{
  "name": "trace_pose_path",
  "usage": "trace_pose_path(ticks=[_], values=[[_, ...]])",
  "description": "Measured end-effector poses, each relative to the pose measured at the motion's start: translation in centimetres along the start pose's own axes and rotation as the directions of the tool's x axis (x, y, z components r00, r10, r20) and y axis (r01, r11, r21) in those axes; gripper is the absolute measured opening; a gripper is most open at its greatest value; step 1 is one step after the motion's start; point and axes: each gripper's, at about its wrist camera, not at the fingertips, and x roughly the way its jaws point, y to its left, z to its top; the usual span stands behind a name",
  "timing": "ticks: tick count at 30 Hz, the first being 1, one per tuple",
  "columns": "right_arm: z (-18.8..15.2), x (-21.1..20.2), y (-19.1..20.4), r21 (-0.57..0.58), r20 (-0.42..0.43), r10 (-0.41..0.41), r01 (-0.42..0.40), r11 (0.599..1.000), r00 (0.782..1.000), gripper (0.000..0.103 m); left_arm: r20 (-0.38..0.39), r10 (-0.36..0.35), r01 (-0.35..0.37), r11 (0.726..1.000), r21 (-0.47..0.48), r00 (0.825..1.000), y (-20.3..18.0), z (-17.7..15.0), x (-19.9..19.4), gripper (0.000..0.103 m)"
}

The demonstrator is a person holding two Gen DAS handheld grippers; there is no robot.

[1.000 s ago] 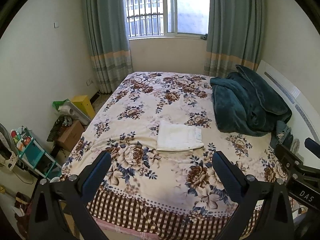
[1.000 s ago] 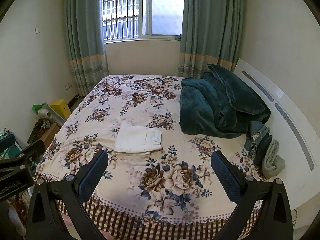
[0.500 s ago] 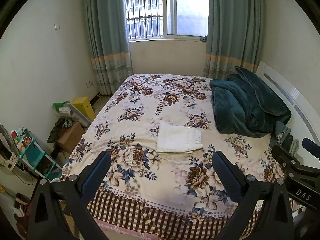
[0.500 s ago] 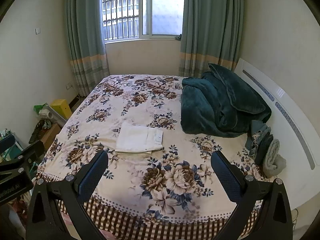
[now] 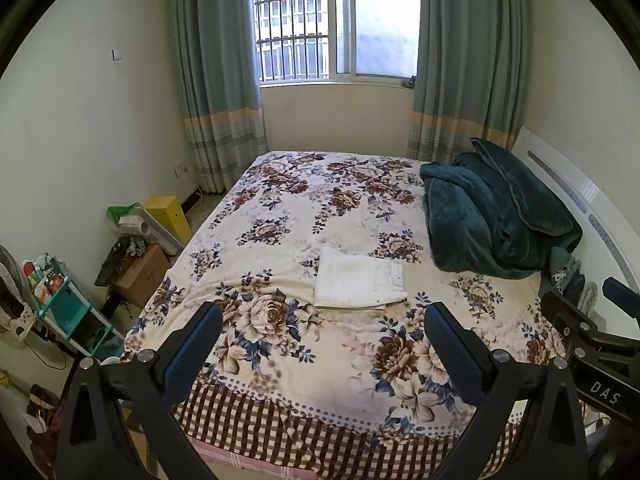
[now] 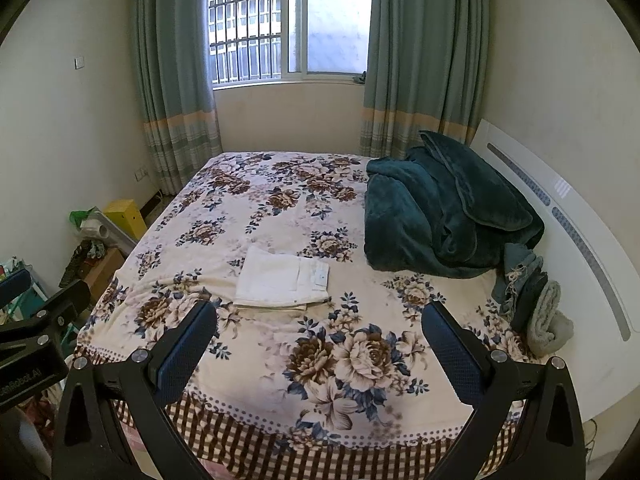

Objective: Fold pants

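White pants point(image 5: 358, 282) lie folded into a neat rectangle on the floral bedspread point(image 5: 320, 208), near the middle of the bed; they also show in the right wrist view point(image 6: 282, 278). My left gripper point(image 5: 322, 340) is open and empty, held back from the foot of the bed, well short of the pants. My right gripper point(image 6: 318, 338) is open and empty too, at about the same distance. The right gripper's body shows at the right edge of the left wrist view point(image 5: 592, 344); the left gripper's body shows at the left edge of the right wrist view point(image 6: 36, 336).
A dark green blanket point(image 5: 492, 216) is heaped at the right by the white headboard point(image 6: 560, 216). Rolled grey towels point(image 6: 544, 316) lie beside it. Boxes point(image 5: 140, 272), a yellow bin point(image 5: 168, 216) and a teal rack point(image 5: 56, 304) crowd the floor at left. Curtained window point(image 5: 336, 20) behind.
Both grippers have drawn back slightly from the bed, so the bed and the pants look a little smaller and farther. The pants have not moved.
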Motion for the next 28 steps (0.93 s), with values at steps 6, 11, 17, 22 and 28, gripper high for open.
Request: trace_pose_path(ticks=[6, 11, 17, 22, 28], values=[[0.1, 0.0, 0.2, -0.002, 0.002, 0.002, -0.002, 1.0, 1.0, 0.103, 0.002, 0.001, -0.001, 1.0, -0.002, 1.0, 0.0, 0.1, -0.1, 0.103], [0.5, 0.1, 0.5, -0.006, 0.005, 0.003, -0.003, 1.0, 1.0, 0.103, 0.01, 0.007, -0.007, 1.0, -0.01, 1.0, 0.4, 0.6, -0.5, 0.103], [0.4, 0.0, 0.6, -0.004, 0.005, 0.001, -0.001, 1.0, 1.0, 0.103, 0.011, 0.012, -0.012, 1.0, -0.019, 1.0, 0.7, 0.7, -0.8, 0.103], [0.4, 0.0, 0.5, -0.002, 0.005, 0.001, -0.001, 1.0, 1.0, 0.103, 0.009, 0.013, -0.013, 1.0, -0.02, 1.0, 0.7, 0.5, -0.9, 0.103], [0.5, 0.0, 0.8, -0.001, 0.002, 0.002, -0.002, 1.0, 1.0, 0.103, 0.021, 0.022, -0.021, 0.999, -0.032, 1.0, 1.2, -0.2, -1.5, 0.103]])
